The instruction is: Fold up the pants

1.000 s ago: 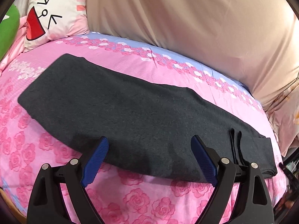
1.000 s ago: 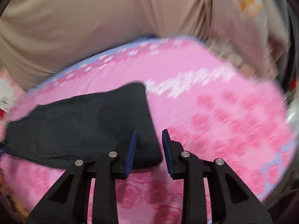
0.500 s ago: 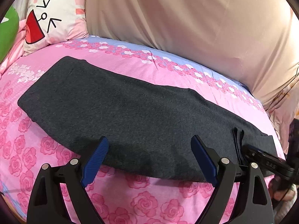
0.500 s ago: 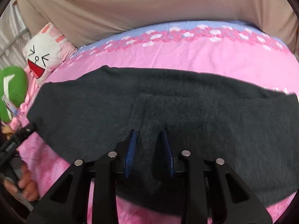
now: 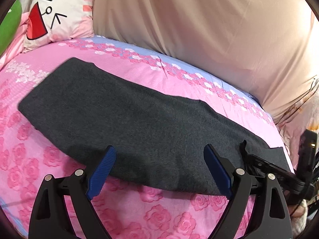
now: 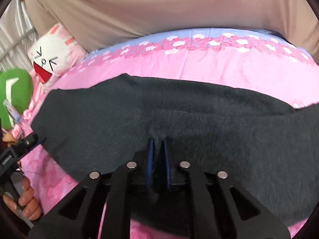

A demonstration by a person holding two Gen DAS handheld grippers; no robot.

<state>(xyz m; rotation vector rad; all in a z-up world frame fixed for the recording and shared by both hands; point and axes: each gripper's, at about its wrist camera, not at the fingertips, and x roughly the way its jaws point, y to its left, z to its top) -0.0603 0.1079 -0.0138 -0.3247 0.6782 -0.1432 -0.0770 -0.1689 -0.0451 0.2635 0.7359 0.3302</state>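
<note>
The pants [image 5: 139,131] lie across the bed [image 5: 179,203], a pillow [image 5: 53,16] behind their left end.

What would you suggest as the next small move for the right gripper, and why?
Probably lift the right gripper and carry that end toward the far end. Its jaws look pinched on the dark pants, which lie flat and long on the pink bedsheet; the left gripper hangs open.

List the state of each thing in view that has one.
Pants: flat on the bed, folded lengthwise, one end pinched.
Left gripper: open, empty, at the pants' near edge.
Right gripper: shut on the pants.
Pillow: propped at the bed's head.
</note>
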